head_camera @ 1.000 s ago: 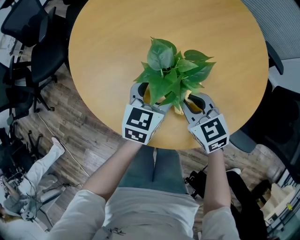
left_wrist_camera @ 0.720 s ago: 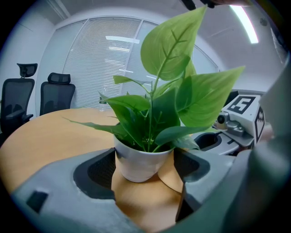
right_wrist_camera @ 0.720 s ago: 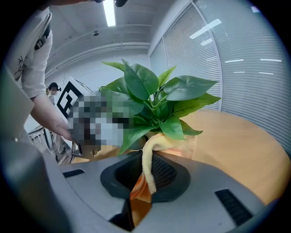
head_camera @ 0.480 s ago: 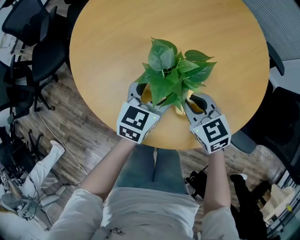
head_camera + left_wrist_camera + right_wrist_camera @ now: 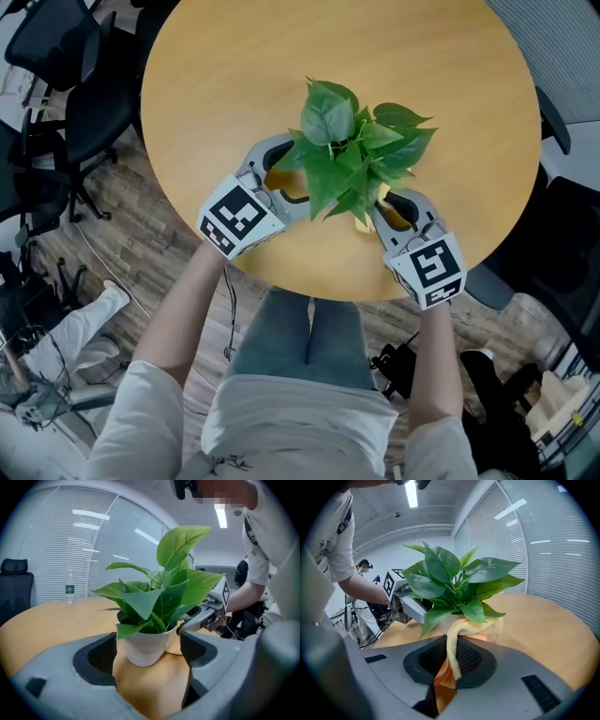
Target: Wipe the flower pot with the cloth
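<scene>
A leafy green plant (image 5: 356,155) grows in a white pot (image 5: 145,645) on the round wooden table (image 5: 234,66). My left gripper (image 5: 291,173) comes at the pot from the left and stands open. In the left gripper view its jaws (image 5: 147,656) flank the pot's lower part with thin gaps on both sides. My right gripper (image 5: 394,204) is shut on a yellow cloth (image 5: 457,634), whose far end is bunched against the pot's near right side under the leaves. The cloth (image 5: 361,221) peeks out below the foliage in the head view.
Black office chairs (image 5: 66,84) stand left of the table. A water bottle (image 5: 69,592) sits at the table's far side. The near table edge (image 5: 319,292) runs just behind both marker cubes. Bags (image 5: 553,403) lie on the floor at right.
My left gripper has swung from the pot's near side round to its left and rolled, its cube moving left. The right gripper and cloth have kept still.
</scene>
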A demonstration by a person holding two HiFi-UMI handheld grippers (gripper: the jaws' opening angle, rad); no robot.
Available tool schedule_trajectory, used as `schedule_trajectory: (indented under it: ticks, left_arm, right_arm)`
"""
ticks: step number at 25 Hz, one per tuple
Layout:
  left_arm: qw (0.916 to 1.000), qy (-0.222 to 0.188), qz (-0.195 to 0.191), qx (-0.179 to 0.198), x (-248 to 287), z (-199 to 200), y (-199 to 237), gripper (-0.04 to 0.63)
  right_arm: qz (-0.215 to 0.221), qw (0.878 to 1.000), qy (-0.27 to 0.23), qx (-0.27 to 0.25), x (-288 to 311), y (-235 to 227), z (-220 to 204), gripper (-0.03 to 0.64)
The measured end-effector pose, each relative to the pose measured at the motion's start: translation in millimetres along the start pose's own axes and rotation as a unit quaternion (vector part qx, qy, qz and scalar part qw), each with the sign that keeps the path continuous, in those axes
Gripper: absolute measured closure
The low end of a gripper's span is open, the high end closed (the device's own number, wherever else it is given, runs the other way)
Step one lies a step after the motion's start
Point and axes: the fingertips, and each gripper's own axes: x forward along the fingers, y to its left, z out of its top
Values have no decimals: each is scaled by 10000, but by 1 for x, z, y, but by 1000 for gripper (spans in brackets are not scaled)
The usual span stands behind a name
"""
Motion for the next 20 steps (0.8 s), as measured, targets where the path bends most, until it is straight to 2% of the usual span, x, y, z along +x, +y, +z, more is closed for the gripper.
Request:
schedule_trajectory:
  ticks: [4,11,15,20]
  left_arm:
    - [9979,-138,-600,195,5,6,1,167]
    - [9912,-269,-1261,304,12,11,0,120]
    - [9878,-343,-1487,302,19,17,-2,120]
    - [9874,-392,-1511,254,20,21,1,123]
  right_arm:
    - [11,10000,21,-19,-2,-3,-3,571]
    - [7,10000,-6,-11,0,-3,-1,571]
    - [12,10000,16,-6,0,-3,-2,571]
    - [-20,10000,8,-25,1,-2,0,571]
